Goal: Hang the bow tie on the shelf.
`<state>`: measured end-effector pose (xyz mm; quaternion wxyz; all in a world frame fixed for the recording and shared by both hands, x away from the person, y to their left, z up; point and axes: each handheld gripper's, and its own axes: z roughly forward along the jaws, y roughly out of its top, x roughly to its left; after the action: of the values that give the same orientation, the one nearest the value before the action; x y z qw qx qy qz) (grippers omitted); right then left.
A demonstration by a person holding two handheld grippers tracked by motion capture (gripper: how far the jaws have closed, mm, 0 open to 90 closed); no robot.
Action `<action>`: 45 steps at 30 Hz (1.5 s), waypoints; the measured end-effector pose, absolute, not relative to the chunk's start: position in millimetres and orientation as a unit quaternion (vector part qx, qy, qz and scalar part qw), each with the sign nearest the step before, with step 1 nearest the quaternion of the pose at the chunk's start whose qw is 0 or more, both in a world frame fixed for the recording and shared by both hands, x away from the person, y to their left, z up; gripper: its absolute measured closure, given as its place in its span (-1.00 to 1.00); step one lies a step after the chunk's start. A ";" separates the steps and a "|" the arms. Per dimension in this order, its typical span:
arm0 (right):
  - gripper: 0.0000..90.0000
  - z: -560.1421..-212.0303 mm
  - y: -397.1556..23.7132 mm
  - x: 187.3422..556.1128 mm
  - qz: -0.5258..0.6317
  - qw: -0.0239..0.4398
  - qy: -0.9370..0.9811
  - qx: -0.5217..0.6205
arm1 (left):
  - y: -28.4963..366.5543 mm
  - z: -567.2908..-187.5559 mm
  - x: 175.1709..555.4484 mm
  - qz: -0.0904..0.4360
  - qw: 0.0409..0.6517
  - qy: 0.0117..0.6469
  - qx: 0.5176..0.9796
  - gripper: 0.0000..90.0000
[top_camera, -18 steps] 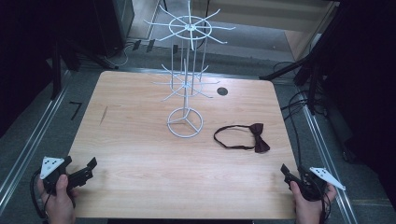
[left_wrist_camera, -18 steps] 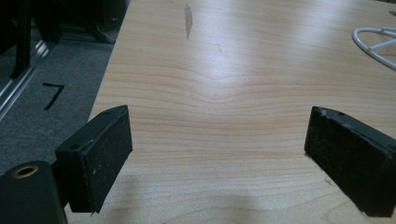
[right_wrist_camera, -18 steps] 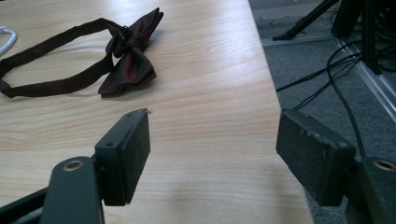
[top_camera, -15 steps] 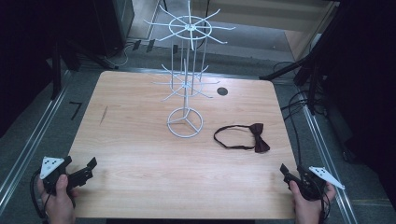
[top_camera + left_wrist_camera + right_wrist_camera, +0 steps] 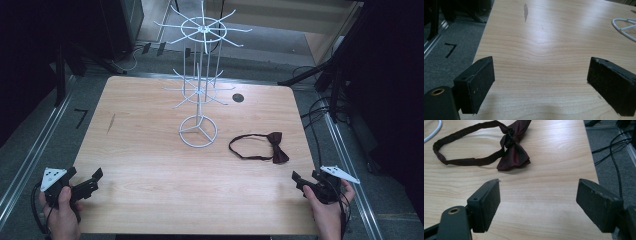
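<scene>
A dark red bow tie (image 5: 276,146) with its strap in a loop lies flat on the right side of the wooden table (image 5: 150,165). In the right gripper view the bow tie (image 5: 514,150) lies just beyond the jaws. My right gripper (image 5: 299,181) is at the table's near right corner, short of the tie; the right gripper (image 5: 539,202) is open and holds nothing. A white wire rack (image 5: 200,85) stands upright at the table's middle back. My left gripper (image 5: 93,181) is at the near left corner. The left gripper (image 5: 540,82) is open over bare wood.
The rack's ring base (image 5: 626,25) is far ahead of the left gripper on its right. A black round hole (image 5: 238,98) sits behind the rack. A dark streak (image 5: 525,10) marks the wood. Cables (image 5: 320,115) run on the floor to the right of the table.
</scene>
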<state>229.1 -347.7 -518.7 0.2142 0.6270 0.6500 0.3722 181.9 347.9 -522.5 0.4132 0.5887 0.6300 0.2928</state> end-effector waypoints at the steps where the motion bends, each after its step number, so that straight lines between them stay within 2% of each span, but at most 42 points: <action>1: -0.58 -513.8 -345.0 235.3 0.361 0.207 0.661 0.624 | 348.3 -522.5 182.0 0.293 0.412 0.630 0.590 -0.82; 7: -0.60 -498.6 -338.4 250.2 0.340 0.202 0.682 0.614 | 348.7 -522.6 182.1 0.291 0.413 0.632 0.588 -0.82; 11: -0.81 -483.8 -329.5 267.4 0.309 0.204 0.688 0.624 | 348.9 -522.7 182.3 0.290 0.414 0.631 0.589 -0.82; 12: -0.81 -483.8 -329.5 267.4 0.309 0.204 0.688 0.624 | 348.9 -522.7 182.3 0.290 0.414 0.631 0.589 -0.82; 14: -0.88 -478.7 -326.7 276.3 0.300 0.180 0.694 0.629 | 349.1 -522.6 182.3 0.289 0.414 0.631 0.588 -0.82; 15: -0.94 -474.8 -323.8 285.6 0.296 0.148 0.700 0.633 | 349.1 -522.6 182.3 0.290 0.414 0.631 0.588 -0.82; 23: -1.00 -463.4 -306.0 319.1 0.255 0.115 0.737 0.616 | 349.2 -522.7 182.6 0.290 0.413 0.631 0.589 -0.82; 32: -1.00 -476.5 -277.9 343.2 0.187 0.072 0.772 0.603 | 349.3 -522.7 182.6 0.288 0.415 0.629 0.591 -0.82; 45: -1.00 -499.5 -250.2 362.2 0.127 0.066 0.800 0.583 | 349.5 -522.9 182.9 0.286 0.416 0.628 0.592 -0.82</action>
<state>362.2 -250.2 -499.5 0.0655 0.5833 0.7997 0.1266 182.9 349.5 -522.9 0.4165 0.5923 0.6277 0.2859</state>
